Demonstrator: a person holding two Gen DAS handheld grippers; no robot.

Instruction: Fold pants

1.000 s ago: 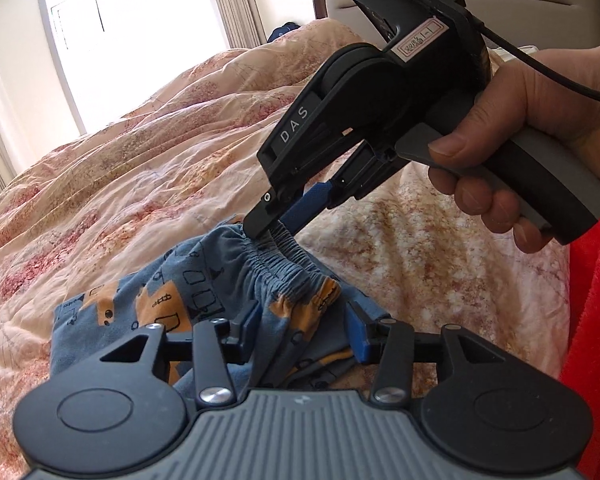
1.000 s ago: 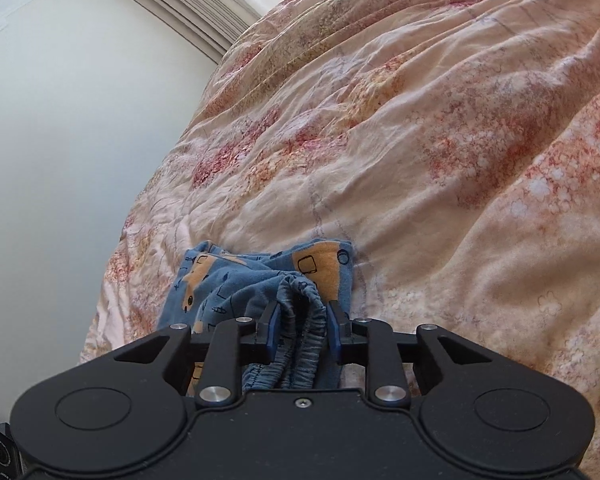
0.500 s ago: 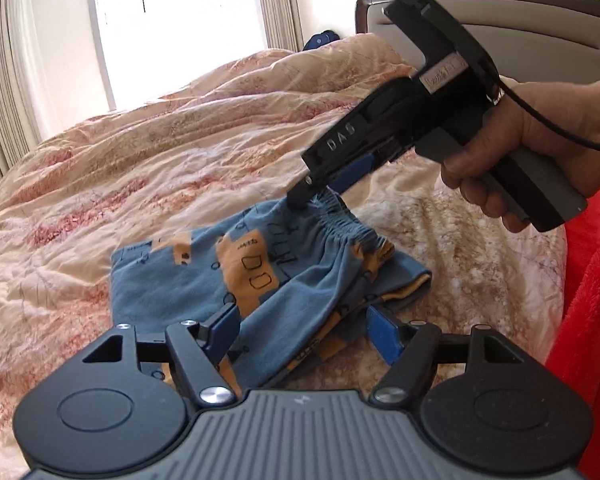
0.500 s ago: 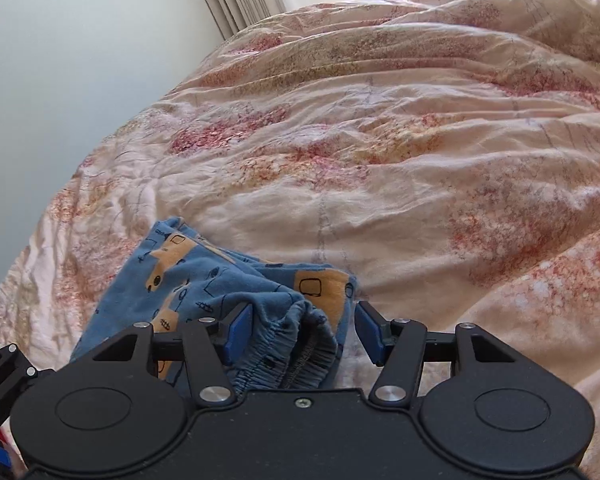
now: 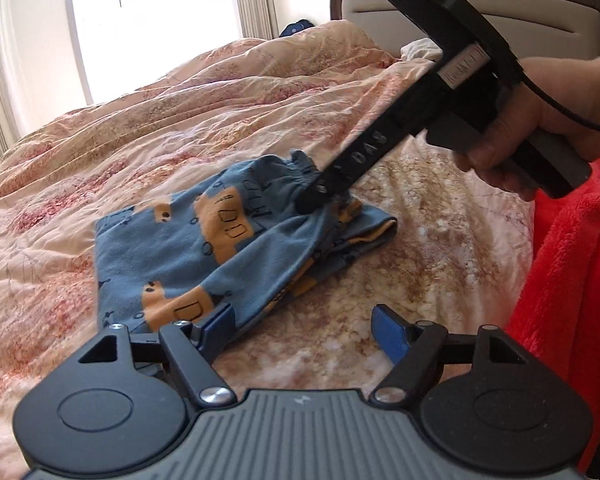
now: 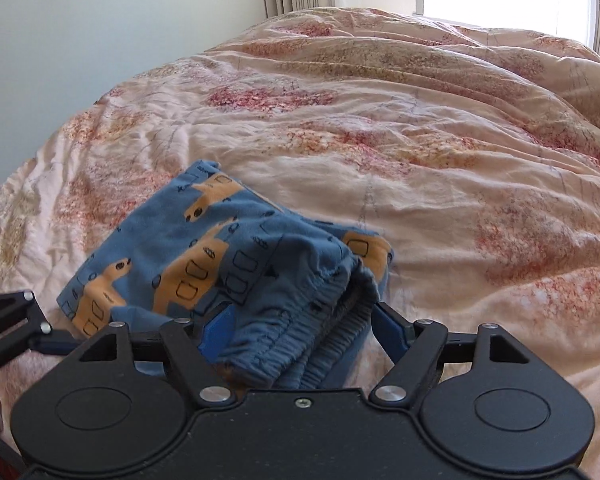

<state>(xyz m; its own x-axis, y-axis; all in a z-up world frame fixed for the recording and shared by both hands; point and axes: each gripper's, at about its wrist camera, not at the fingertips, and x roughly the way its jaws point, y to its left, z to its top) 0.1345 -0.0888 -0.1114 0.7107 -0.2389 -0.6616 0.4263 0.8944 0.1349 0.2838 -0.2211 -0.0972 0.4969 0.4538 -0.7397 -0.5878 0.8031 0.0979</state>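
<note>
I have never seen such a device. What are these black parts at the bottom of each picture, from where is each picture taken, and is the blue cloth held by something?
No robot is here. A person holds two hand tools, each with two jaws and a small camera looking forward along them. The black parts at the bottom are the tool carrying that camera.

One picture comes from the left gripper, the other from the right gripper. The left view also shows the right tool from outside, in the person's hand.

On the quilt of a bed lie small blue pants with orange vehicles, folded into a bundle. Both pairs of jaws have just been opening. The left ones are clear of the cloth. The waistband sits between the right ones, but they no longer squeeze it. Nothing is held.
</note>
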